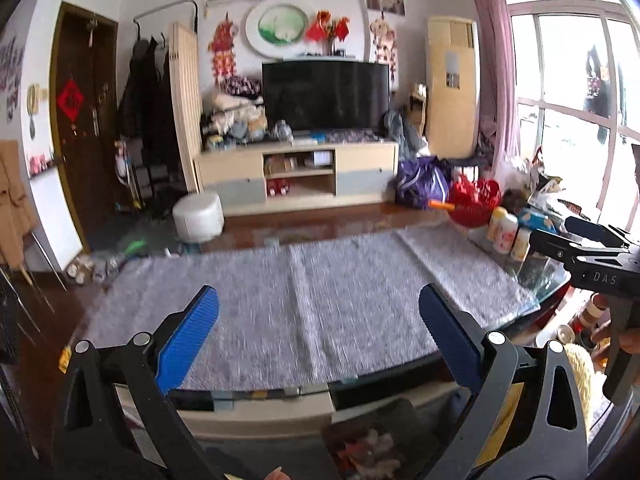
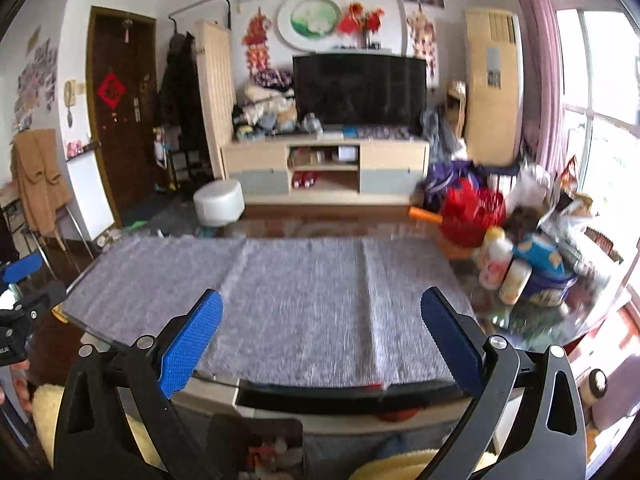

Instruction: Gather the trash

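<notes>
Trash sits in the dark bin [image 2: 260, 446] below the table edge, left gripper [image 1: 318, 338] and right gripper [image 2: 322, 338] both spread wide and empty, so collecting looks done and the next move calls for spotting leftovers on the grey mat [image 2: 300, 280]

The left gripper [image 1: 319, 332] is held out in front of the person with its jaws spread wide and nothing between the blue pads [image 1: 188, 344]. The right gripper [image 2: 322, 334] is level beside it, jaws just as wide, also empty. Both point forward and slightly downward. A few fingers [image 1: 628, 338] wrap the right gripper's handle from below.
</notes>
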Demonstrator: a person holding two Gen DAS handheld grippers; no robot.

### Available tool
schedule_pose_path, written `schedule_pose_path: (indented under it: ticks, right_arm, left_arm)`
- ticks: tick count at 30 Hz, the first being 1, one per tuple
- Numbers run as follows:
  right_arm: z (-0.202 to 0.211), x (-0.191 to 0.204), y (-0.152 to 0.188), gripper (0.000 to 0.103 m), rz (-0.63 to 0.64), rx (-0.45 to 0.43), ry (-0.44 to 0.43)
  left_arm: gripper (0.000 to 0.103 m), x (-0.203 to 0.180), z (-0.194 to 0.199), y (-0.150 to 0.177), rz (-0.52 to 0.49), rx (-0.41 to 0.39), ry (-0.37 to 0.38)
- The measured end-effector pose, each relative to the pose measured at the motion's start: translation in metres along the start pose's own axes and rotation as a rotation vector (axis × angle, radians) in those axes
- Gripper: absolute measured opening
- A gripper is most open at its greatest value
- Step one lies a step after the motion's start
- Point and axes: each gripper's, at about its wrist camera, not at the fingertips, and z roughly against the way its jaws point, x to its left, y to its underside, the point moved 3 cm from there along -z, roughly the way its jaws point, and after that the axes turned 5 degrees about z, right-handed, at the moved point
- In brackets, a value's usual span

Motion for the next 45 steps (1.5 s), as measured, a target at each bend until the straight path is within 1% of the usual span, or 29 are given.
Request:
schedule_pose_path:
  ticks: [2, 4, 7, 10, 13, 16, 20, 29, 39, 45]
  right_arm:
    - [0.012, 0.003, -0.004, 0.1, 0.001, -0.032, 0.021]
    - [0.019, 0.004, -0.005, 0.1, -0.006, -0.043, 0.02]
    - [0.026, 0.009, -0.006, 0.1, 0.001, -0.045, 0.029]
    - [0.031, 0.007, -0.004, 0.1, -0.019, -0.041, 0.034]
    - [0.033, 0.013, 0.002, 0.1, -0.027, -0.025, 0.038]
    - [0.029, 0.016, 0.011, 0.1, -0.03, 0.0, 0.02]
    - [0.024, 0.02, 0.019, 0.1, -0.038, 0.02, 0.015]
    - [0.017, 0.027, 0.027, 0.1, -0.027, 0.048, 0.012]
    - [0.011, 0.024, 0.031, 0.1, -0.041, 0.071, 0.021]
    - [0.01, 0.023, 0.031, 0.1, -0.038, 0.073, 0.018]
  left_arm:
    - [0.095, -0.003, 0.007, -0.003, -0.001, -0.02, -0.01]
    - [0.095, -0.007, 0.015, -0.004, -0.004, -0.038, -0.022]
    - [0.095, -0.014, 0.022, -0.004, -0.012, -0.051, -0.031]
    - [0.095, -0.017, 0.028, -0.001, -0.003, -0.055, -0.034]
    - [0.095, -0.017, 0.026, 0.006, 0.006, -0.043, -0.036]
    - [0.095, -0.015, 0.02, 0.015, 0.013, -0.018, -0.044]
    - [0.095, -0.008, 0.018, 0.022, 0.028, -0.009, -0.062]
    - [0.095, -0.007, 0.009, 0.026, 0.016, 0.006, -0.071]
    - [0.095, -0.008, -0.003, 0.033, 0.017, 0.042, -0.056]
    - [0.095, -0.007, -0.004, 0.033, 0.022, 0.039, -0.06]
